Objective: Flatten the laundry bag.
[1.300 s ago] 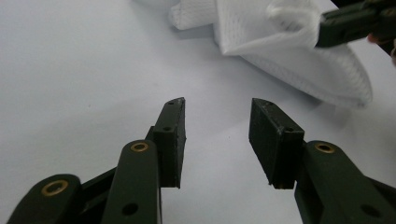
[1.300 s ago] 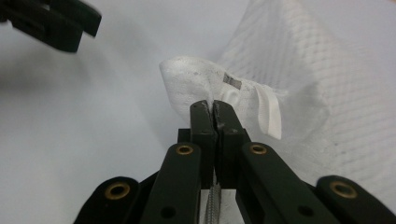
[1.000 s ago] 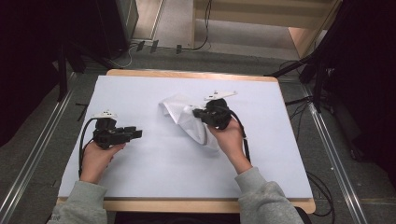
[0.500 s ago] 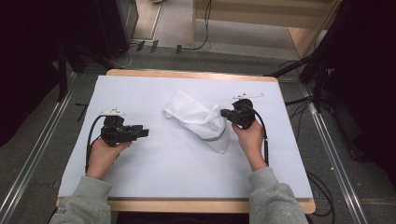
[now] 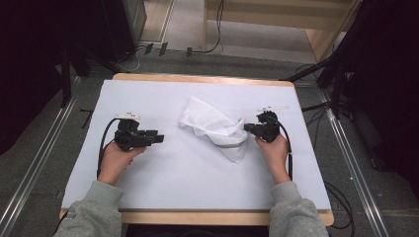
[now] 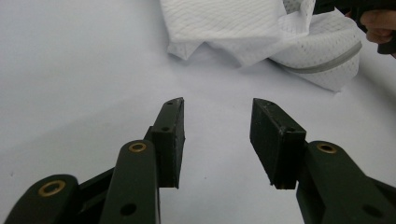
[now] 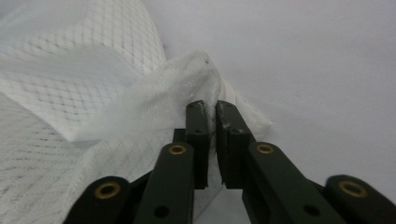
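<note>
**White mesh cloth at the right gripper's tips, left gripper apart from it**

A person sits at a wooden table covered by a pale sheet, with a two-jaw gripper in each hand. A crumpled white mesh cloth lies a little right of the sheet's middle, towards the far half. A grey band runs along its near right edge.

The right gripper sits at the right end of the cloth, level with the table and pointing left into it. In the right gripper view, its black jaws stand almost together with a narrow slit between them, and they have just been opening slightly. A bunched fold of the mesh cloth rises right at the tips and spreads away to the left. Some fabric appears to sit at the tips, but whether the pads are pressing it cannot be told for certain. The right hand grips the tool from the near side.

The left gripper lies on the left part of the sheet, pointing right towards the cloth and well apart from it. In the left gripper view, its jaws are spread wide with bare sheet between them, and the mesh cloth lies farther off beyond the tips. The left hand holds it from the near side.
</note>
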### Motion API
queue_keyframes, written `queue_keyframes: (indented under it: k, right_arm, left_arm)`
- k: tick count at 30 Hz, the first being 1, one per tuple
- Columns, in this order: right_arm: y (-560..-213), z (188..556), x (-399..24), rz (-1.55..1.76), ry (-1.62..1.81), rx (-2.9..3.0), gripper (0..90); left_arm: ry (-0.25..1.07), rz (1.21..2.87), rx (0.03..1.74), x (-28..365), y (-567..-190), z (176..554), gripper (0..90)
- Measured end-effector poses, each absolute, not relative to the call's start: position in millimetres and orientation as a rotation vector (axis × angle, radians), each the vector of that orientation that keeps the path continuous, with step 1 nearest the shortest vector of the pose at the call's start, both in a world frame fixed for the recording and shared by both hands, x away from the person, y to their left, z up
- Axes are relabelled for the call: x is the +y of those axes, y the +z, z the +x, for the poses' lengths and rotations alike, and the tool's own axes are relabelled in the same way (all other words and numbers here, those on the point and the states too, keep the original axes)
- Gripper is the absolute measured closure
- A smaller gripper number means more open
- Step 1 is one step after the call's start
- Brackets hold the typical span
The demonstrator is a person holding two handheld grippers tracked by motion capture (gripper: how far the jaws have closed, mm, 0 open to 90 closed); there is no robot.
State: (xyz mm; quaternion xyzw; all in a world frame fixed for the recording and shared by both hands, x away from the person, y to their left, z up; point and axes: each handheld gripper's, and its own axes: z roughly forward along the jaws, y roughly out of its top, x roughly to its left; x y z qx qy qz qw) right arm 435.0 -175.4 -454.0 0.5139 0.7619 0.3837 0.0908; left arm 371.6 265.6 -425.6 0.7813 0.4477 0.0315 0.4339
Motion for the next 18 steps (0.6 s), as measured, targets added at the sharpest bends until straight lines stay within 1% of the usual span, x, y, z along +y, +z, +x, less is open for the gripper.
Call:
queue_keyframes:
  k: [4,8,11,18]
  right_arm:
    - [-434.3,423.8,-176.9,1.468,1.199,2.222,73.5]
    - [-414.9,408.3,-172.9,1.387,1.230,2.228,72.4]
    - [-406.7,397.3,-163.8,1.327,1.243,2.265,72.4]
    - [-409.6,382.1,-130.2,1.232,1.236,2.383,68.7]
  left_arm:
    - [0.073,1.960,1.104,263.0,-424.9,373.7,56.0]
    - [0.070,1.959,1.102,260.6,-424.7,374.4,55.7]
    - [0.070,1.961,1.099,259.6,-424.6,374.9,55.6]
    - [0.073,1.961,1.104,260.2,-424.0,374.4,55.3]
